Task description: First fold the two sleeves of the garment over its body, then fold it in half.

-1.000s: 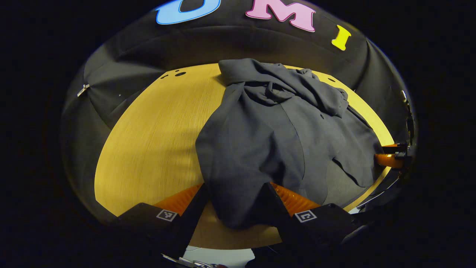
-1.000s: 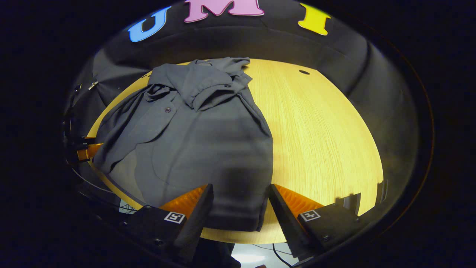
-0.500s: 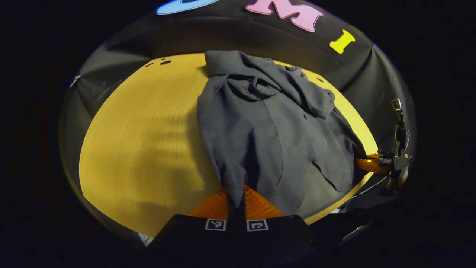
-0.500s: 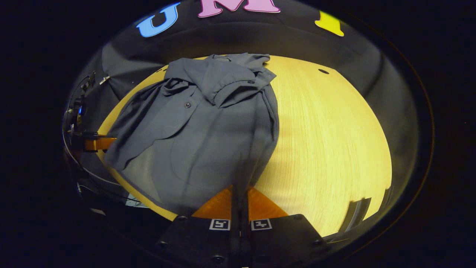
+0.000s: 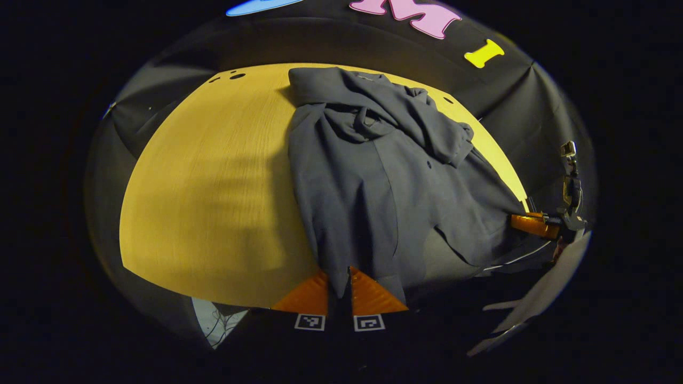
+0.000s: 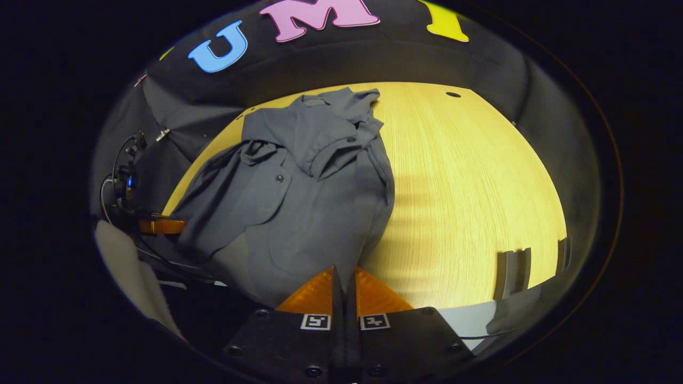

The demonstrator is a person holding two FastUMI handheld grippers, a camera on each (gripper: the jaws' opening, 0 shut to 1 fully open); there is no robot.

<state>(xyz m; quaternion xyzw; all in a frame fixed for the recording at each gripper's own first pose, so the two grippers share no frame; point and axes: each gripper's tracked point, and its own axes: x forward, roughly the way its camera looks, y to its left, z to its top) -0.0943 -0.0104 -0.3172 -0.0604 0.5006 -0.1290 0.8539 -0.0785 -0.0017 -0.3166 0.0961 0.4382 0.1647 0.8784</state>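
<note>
Cloth this soft and limp sags between holds — the garment (image 5: 395,181) lies on the table (image 5: 213,181), its near hem corners pinched by left gripper (image 5: 339,285) and right gripper (image 6: 343,282), best grips for folding.

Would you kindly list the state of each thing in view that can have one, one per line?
Left gripper: shut on the shirt's hem corner.
Right gripper: shut on the opposite hem corner.
Grey shirt: rumpled on the table, sleeves bunched over its body near the collar, hem pinched at both near corners.
Wooden table: bare beside the shirt.
</note>
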